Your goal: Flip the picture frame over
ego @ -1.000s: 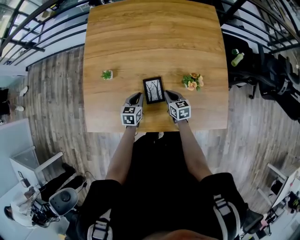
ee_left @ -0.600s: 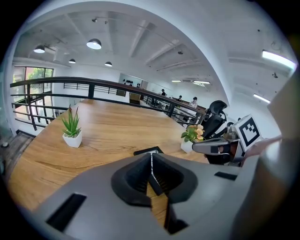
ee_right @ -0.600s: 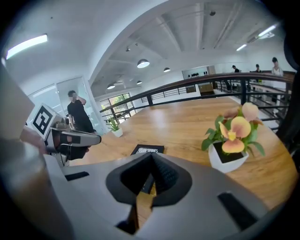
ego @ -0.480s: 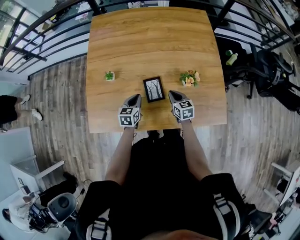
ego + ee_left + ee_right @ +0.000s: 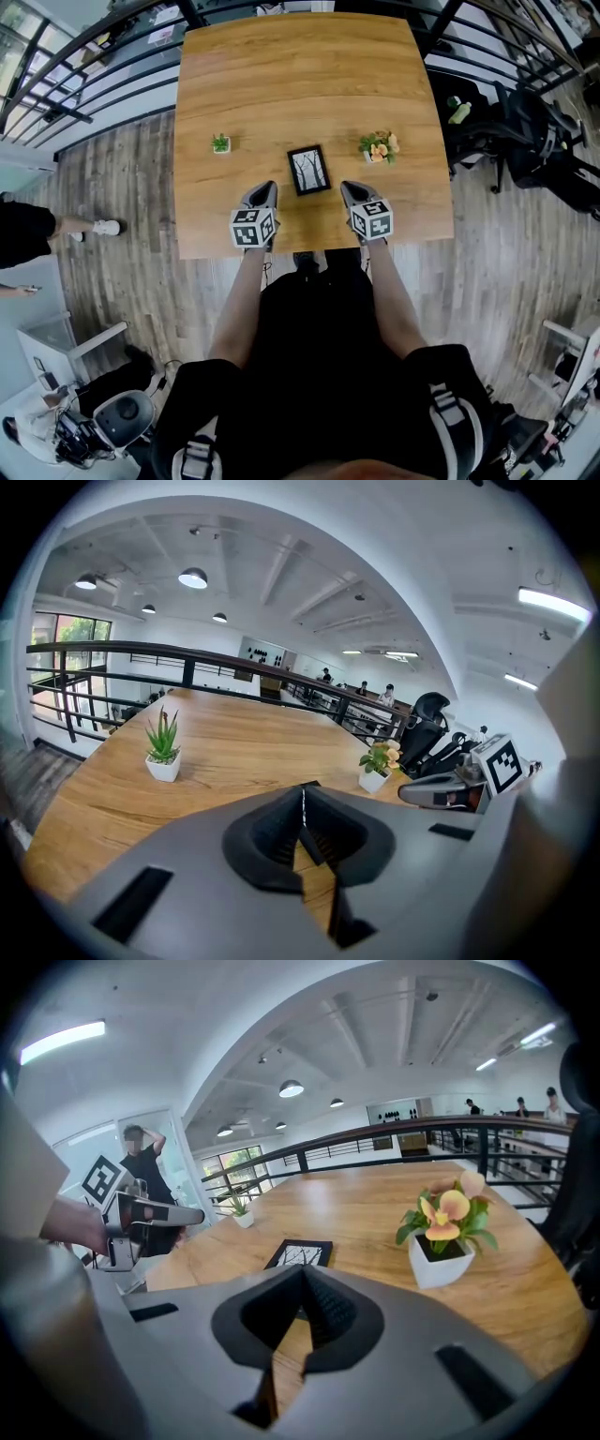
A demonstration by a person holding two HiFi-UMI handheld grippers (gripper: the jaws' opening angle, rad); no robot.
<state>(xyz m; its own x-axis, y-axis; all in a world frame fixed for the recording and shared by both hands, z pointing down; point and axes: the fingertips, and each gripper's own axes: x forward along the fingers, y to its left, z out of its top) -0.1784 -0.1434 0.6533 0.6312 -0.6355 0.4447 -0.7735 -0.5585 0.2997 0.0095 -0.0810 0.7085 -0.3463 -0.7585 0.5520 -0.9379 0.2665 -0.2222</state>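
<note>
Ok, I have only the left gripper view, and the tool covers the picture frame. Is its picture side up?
Observer: Yes. In the head view the picture frame lies flat on the table, tree picture up.
Operator: Does the right tool hold it?
Observer: No. The right gripper view shows the right tool shut and empty, the frame ahead of it.
Operator: And my left tool?
Observer: From above, the left tool is beside the frame's near left corner, not touching it.
</note>
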